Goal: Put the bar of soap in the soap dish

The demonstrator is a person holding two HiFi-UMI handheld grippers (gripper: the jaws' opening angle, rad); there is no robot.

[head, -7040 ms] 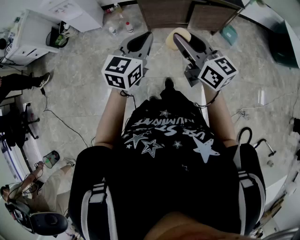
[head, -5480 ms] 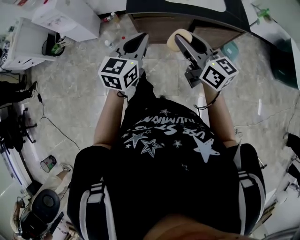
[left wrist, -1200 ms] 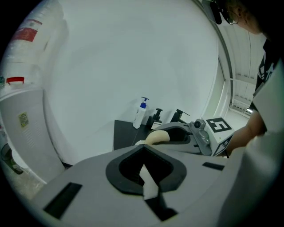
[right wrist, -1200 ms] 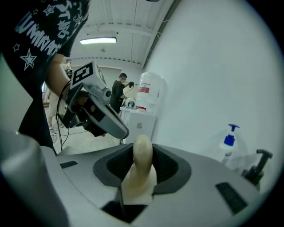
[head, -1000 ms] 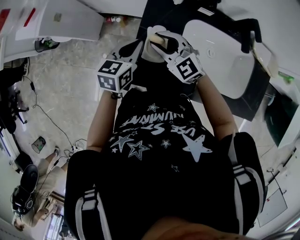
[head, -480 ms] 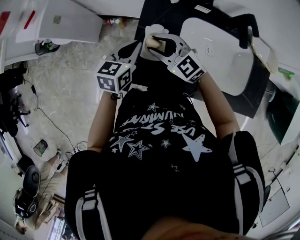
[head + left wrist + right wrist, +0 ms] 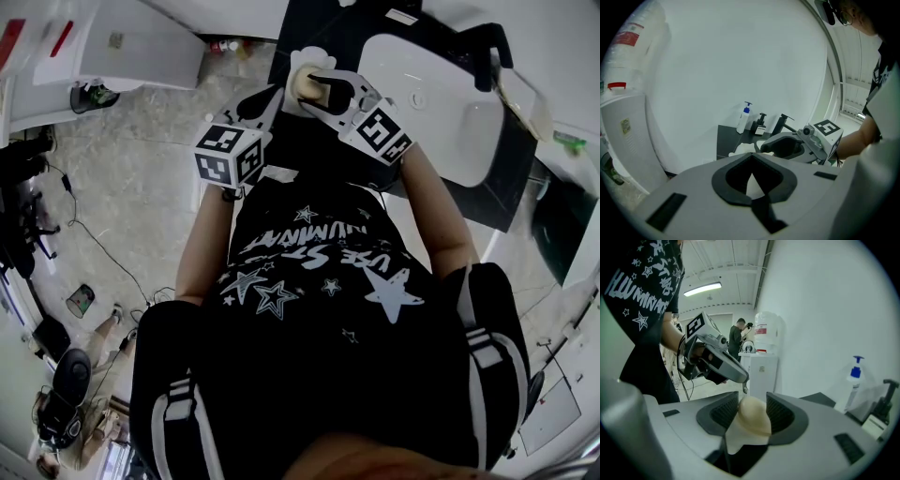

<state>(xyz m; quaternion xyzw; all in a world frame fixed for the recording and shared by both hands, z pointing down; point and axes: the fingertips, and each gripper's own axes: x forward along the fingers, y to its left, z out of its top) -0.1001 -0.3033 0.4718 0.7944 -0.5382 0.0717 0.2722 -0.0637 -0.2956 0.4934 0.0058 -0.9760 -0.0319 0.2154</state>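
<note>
As the head view looks steeply down, person: black star-printed shirt, standing at a dark table that holds a white sink.
Head view, left claw: held just left of the right one, its marker cube nearer the body.
Head view, right claw: reaches over the table's left end, with the cream bar of soap between its jaws.
Head view, soap dish: white, showing just beyond and under the soap.
Left gripper view, left claw: jaws together at the tips, nothing between them.
Left gripper view, surroundings: the right claw hovers ahead over the white soap dish. Further back on the table stand a white pump bottle with a blue top, a black dispenser and a black tap.
Right gripper view, right claw: jaws opening, the soap between the ribbed pads and very close to both.
Right gripper view, bar of soap: rounded and pale cream, sitting on the white soap dish beneath it.
Right gripper view, background: the left claw is up at the left, a water dispenser stands behind it, and the blue-topped pump bottle is at the right by the wall.
</note>
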